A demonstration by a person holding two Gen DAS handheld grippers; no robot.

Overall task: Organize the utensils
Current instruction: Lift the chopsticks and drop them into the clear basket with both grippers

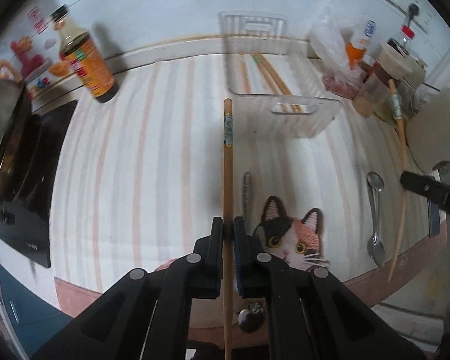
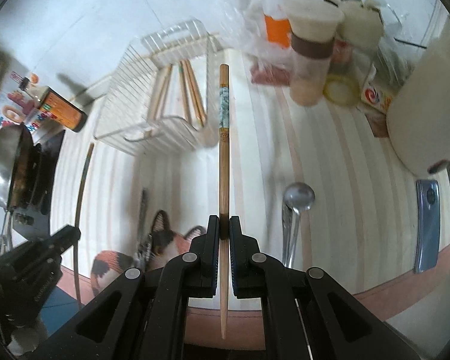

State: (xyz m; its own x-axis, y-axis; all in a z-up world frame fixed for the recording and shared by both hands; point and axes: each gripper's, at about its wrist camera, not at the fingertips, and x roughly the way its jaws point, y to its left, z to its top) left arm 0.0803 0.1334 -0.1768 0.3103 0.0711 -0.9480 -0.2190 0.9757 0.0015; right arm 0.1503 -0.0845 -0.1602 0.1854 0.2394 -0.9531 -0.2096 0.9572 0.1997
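My left gripper (image 1: 228,231) is shut on a wooden chopstick (image 1: 227,162) that points toward a clear plastic basket (image 1: 297,108). The basket holds several chopsticks (image 1: 273,81). My right gripper (image 2: 224,228) is shut on a second chopstick (image 2: 223,138) with a patterned band, its thick end beside the basket (image 2: 135,132). That chopstick also shows in the left wrist view (image 1: 400,150) with the right gripper's finger (image 1: 429,189). A metal spoon (image 1: 375,210) lies on the striped cloth; it also shows in the right wrist view (image 2: 297,201). A dark utensil handle (image 1: 246,189) lies by the cat mat.
A cat-shaped mat (image 1: 294,237) lies near the table's front edge. A sauce bottle (image 1: 87,60) stands back left beside a black stove (image 1: 30,180) with a pan. Jars, cups and a bag (image 2: 309,45) crowd the back right. A blue phone (image 2: 426,225) lies at the right.
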